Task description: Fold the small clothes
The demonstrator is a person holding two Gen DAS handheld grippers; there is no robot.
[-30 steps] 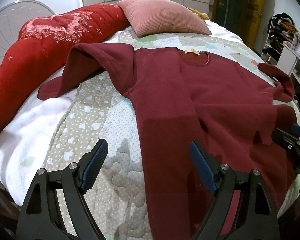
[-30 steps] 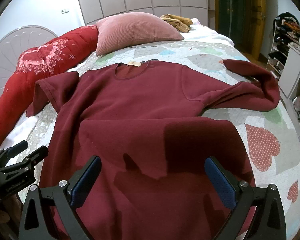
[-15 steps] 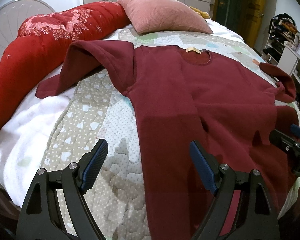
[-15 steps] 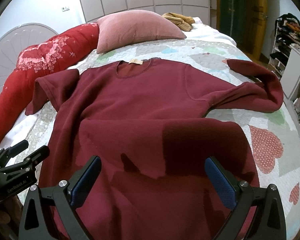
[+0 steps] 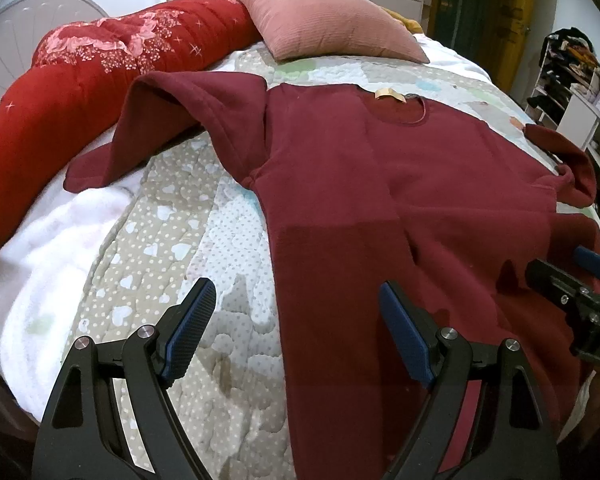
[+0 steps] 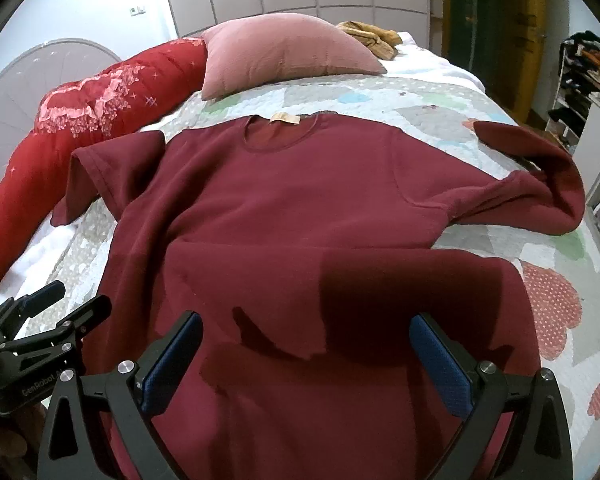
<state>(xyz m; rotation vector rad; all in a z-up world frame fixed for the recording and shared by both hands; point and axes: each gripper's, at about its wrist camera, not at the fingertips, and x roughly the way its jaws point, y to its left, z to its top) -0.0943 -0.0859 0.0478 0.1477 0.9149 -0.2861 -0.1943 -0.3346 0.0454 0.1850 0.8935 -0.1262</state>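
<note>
A dark red long-sleeved top [image 5: 360, 184] [image 6: 300, 208] lies spread face up on the quilted bed, neck with a tan label [image 5: 390, 94] at the far side. Its left sleeve [image 5: 168, 120] drapes over the red duvet; its right sleeve [image 6: 540, 184] is doubled back. The lower part is folded up over the body, with a ragged edge [image 6: 284, 340]. My left gripper [image 5: 296, 324] is open and empty above the top's left hem side. My right gripper [image 6: 306, 356] is open and empty above the folded lower part. Each gripper shows in the other's view [image 5: 572, 292] [image 6: 48, 320].
A rolled red duvet [image 5: 60, 92] lies along the bed's left side. A pink pillow [image 6: 284, 54] and a mustard garment [image 6: 370, 38] lie at the head. The quilt [image 5: 172, 248] covers the bed. Shelves [image 6: 588, 92] stand at the right beyond the bed edge.
Both grippers have moved slightly forward and lower over the top. The top has not moved. Both stay open.
</note>
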